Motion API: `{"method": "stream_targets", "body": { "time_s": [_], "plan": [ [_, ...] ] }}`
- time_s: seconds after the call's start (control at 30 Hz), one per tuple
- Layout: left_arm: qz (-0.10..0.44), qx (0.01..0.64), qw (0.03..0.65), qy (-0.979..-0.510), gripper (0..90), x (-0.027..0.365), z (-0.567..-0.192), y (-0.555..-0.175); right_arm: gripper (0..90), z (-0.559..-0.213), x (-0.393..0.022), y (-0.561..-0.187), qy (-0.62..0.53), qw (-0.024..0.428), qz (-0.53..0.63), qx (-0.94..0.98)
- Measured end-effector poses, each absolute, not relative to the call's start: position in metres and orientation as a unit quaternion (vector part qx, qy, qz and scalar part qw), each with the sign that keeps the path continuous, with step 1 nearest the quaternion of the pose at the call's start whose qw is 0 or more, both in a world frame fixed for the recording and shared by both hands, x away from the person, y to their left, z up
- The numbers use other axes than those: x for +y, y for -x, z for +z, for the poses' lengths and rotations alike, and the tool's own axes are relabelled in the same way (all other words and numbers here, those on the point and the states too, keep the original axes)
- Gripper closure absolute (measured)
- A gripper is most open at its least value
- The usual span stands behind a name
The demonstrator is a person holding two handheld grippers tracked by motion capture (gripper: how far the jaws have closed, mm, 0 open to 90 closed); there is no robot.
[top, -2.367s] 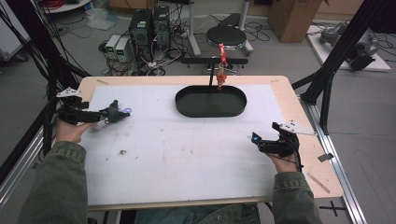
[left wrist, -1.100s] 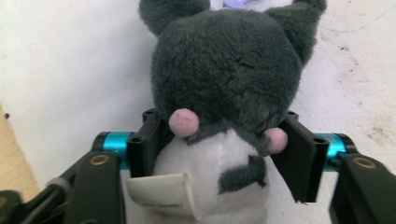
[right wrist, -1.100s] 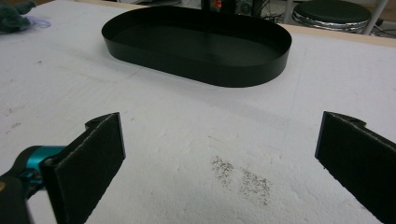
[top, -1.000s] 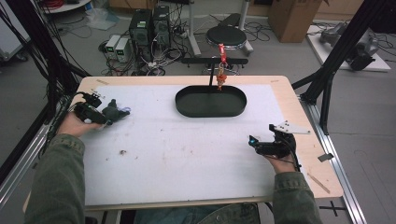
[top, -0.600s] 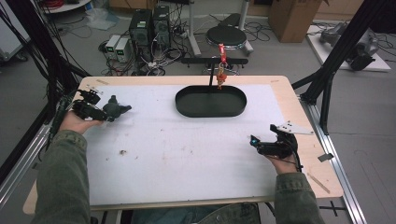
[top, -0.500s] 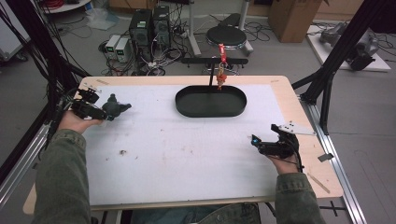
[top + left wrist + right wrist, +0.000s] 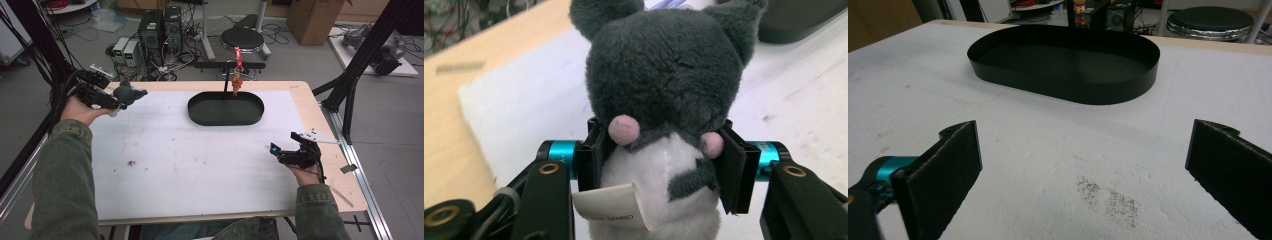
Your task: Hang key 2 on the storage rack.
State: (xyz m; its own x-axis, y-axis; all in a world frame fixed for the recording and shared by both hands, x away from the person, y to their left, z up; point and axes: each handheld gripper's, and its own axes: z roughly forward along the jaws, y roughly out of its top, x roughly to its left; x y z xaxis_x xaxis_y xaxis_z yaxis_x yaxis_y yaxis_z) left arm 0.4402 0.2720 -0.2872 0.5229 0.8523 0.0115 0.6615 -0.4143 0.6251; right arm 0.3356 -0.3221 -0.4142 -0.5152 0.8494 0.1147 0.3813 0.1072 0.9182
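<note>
A small grey and white plush toy point(image 7: 664, 95) with pink cheeks and a paper tag is squeezed between the pads of my left gripper point(image 7: 659, 165). In the high view that left gripper point(image 7: 120, 98) holds the plush toy point(image 7: 128, 93) in the air above the table's far left corner. A black oval tray point(image 7: 226, 109) lies at the far middle of the white mat. My right gripper point(image 7: 277, 152) rests at the near right of the mat, jaws wide apart with nothing between them. From the right gripper view point(image 7: 1083, 165) the black oval tray point(image 7: 1063, 62) lies ahead.
A black stand with a small orange figure point(image 7: 236, 80) rises just behind the tray. The white mat point(image 7: 200, 165) carries dark specks point(image 7: 132, 163) at the near left. Black frame posts flank both table sides. Computers and a stool sit on the floor beyond.
My left hand has lifted the plush toy up off the mat and carried it toward the far left corner. The right hand has stayed where it was.
</note>
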Motion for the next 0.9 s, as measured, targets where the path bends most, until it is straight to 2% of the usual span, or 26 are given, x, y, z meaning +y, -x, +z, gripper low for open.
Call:
{"method": "stream_targets", "body": {
  "time_s": [0.57,0.9],
  "plan": [
    [0.145,0.372,0.293,-0.869,47.6,0.188,-0.247,-0.463,0.4,-0.414,-0.327,-0.334,-0.438,0.232,0.511,0.702],
    [0.139,0.349,0.285,-0.882,47.7,0.15,-0.249,-0.482,0.4,-0.414,-0.329,-0.332,-0.442,0.231,0.516,0.697]
  ]
}}
